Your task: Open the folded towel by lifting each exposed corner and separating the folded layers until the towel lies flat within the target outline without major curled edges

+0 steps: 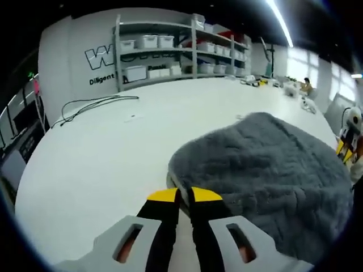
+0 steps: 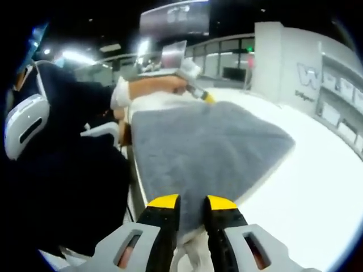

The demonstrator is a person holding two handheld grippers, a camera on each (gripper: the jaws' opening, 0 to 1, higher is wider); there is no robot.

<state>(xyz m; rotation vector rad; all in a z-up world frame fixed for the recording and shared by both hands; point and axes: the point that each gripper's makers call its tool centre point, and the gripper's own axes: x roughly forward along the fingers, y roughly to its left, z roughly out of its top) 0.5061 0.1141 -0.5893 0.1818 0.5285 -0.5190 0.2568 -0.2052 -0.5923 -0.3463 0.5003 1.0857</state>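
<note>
Both grippers, left (image 1: 184,195) and right (image 2: 191,203), pinch towel (image 2: 204,147) edges with jaws nearly closed; it lies on the table (image 1: 108,153), still doubled — unfolding barely begun.

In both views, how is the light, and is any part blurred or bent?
Left gripper view: even light, a glaring ceiling strip, shelves curved by fisheye, the grey towel sharp. Right gripper view: darker, bright lamps overhead, the other hand-held gripper and the background soft.

Bare table (image 1: 102,158) beside the towel (image 1: 272,170); cable (image 1: 93,105) lies far off.
</note>
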